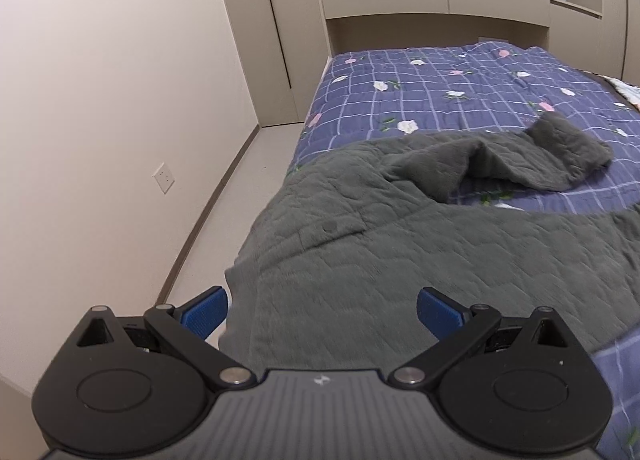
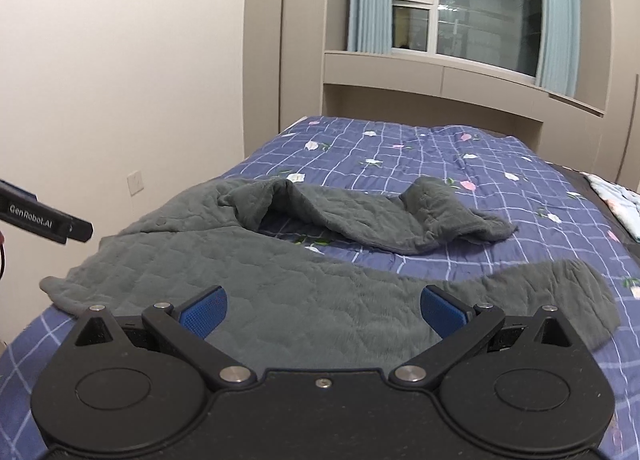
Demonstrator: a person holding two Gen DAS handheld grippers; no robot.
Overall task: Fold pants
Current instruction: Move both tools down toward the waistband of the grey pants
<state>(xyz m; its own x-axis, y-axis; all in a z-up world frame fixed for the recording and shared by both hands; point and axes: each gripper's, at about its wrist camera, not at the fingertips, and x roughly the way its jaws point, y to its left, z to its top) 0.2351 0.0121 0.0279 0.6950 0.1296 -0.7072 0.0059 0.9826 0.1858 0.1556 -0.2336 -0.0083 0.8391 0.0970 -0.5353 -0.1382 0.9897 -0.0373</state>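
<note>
Grey quilted pants [image 1: 400, 244] lie spread on the bed, waist at the left edge, two legs running right. The far leg [image 2: 380, 216] is rumpled and humped; the near leg [image 2: 560, 288] lies flat. My left gripper [image 1: 322, 310] is open, hovering above the waist end near the bed's left edge. My right gripper [image 2: 324, 310] is open above the near part of the pants [image 2: 280, 284]. The left gripper's fingers [image 2: 78, 229] show at the left edge of the right wrist view.
The bed [image 2: 440, 156] has a purple checked floral quilt. A bare floor strip [image 1: 240, 196] and a wall with a socket [image 1: 163, 177] lie left of it. Cabinets and a window [image 2: 460, 4] stand at the far end. Another patterned cloth [image 2: 616, 200] lies at the right.
</note>
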